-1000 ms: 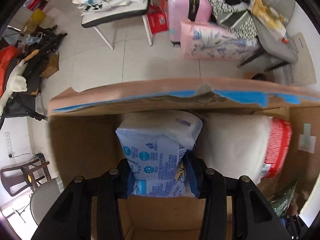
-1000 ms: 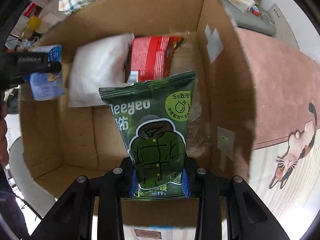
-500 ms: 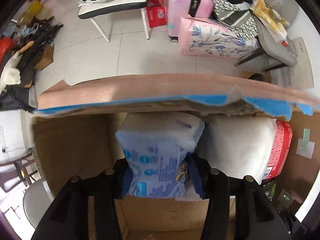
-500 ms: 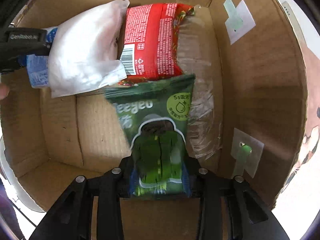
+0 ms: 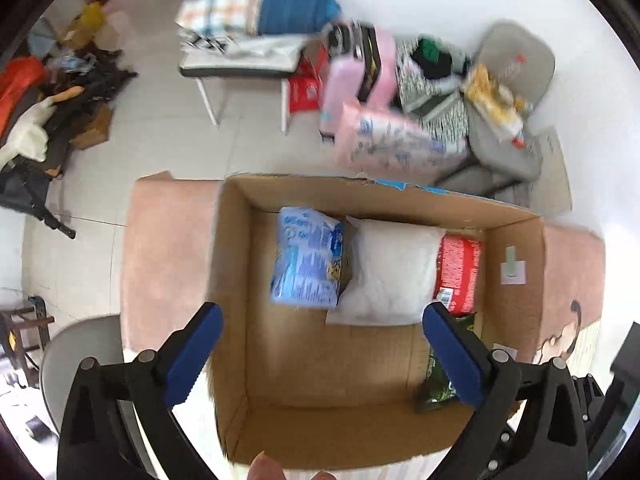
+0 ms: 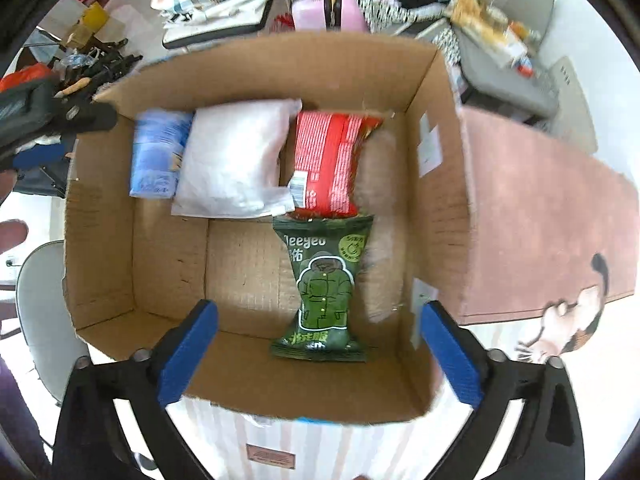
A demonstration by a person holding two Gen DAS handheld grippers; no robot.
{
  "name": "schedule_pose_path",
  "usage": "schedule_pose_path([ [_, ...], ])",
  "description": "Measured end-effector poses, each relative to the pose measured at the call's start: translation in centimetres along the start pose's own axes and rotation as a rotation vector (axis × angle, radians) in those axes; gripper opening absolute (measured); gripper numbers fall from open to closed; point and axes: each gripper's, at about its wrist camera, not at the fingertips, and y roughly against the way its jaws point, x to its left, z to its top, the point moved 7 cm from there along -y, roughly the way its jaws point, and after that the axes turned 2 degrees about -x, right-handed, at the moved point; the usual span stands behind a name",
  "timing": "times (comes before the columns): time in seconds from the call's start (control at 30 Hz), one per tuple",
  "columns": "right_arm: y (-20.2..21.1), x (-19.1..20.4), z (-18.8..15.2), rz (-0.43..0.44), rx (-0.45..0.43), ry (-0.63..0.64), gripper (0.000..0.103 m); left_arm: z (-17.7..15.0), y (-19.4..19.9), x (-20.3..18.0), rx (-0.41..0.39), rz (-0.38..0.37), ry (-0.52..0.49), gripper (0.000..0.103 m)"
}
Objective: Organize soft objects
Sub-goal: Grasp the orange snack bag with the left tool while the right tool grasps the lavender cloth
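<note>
The cardboard box [image 6: 436,184] now holds all four packs. The blue pack [image 5: 306,258] and green pack [image 6: 324,284] lie inside, let go. Both the left tool [image 5: 320,354] and right tool [image 6: 320,354] have pulled back, spread wide and empty.

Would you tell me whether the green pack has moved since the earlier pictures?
Yes. The green pack has gone from the right gripper to the cardboard box floor, below the red pack.

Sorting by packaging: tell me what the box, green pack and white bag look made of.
Box: corrugated cardboard, matte brown, fluted lines showing. Green pack: likely plastic film, glossy, printed. White bag: soft, crinkled, probably thin plastic or nonwoven.
</note>
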Motion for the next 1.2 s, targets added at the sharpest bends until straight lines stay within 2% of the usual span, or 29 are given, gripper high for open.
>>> schedule_pose_path([
  [0.23, 2.8, -0.2, -3.6, 0.005, -0.071, 0.019, 0.103, -6.2, 3.6, 1.3, -0.084, 0.035, 0.053, 0.102],
  [0.5, 7.2, 0.7, -6.3, 0.047, -0.178, 0.002, 0.103, -11.9, 7.9, 0.6, -0.17, 0.078, 0.071, 0.102],
  [0.63, 8.5, 0.6, -8.4, 0.087, -0.211, 0.004, 0.103, -15.4, 7.9, 0.9, -0.159, 0.073, 0.122, 0.102],
  [0.77, 7.0, -1.6, -12.0, 0.076, -0.159, -0.007, 0.103, -18.1, 3.3, 0.6, -0.068, 0.094, 0.082, 0.102],
  [0.83, 5.1, -3.8, -14.0, 0.072, -0.124, -0.048, 0.103, -19.1, 0.7, 0.3, -0.017, 0.106, 0.046, 0.096],
  [0.9, 3.2, -5.9, -15.6, 0.075, -0.08, -0.101, 0.103, -20.2, -2.4, -0.2, 0.048, 0.129, -0.007, 0.081],
  [0.97, 1.0, -8.2, -16.9, 0.087, -0.037, -0.162, 0.102, -20.8, -5.4, -0.8, 0.113, 0.127, -0.026, 0.079],
  [1.03, -0.6, -9.9, -17.6, 0.092, -0.016, -0.203, 0.1, -21.2, -7.2, -1.1, 0.142, 0.133, -0.03, 0.079],
  [1.13, -2.8, -11.7, -18.1, 0.094, 0.024, -0.256, 0.093, -21.6, -10.0, -2.1, 0.189, 0.145, -0.064, 0.079],
  [1.2, -3.9, -12.2, -18.4, 0.107, 0.057, -0.286, 0.081, -21.9, -11.4, -2.8, 0.21, 0.153, -0.093, 0.079],
])
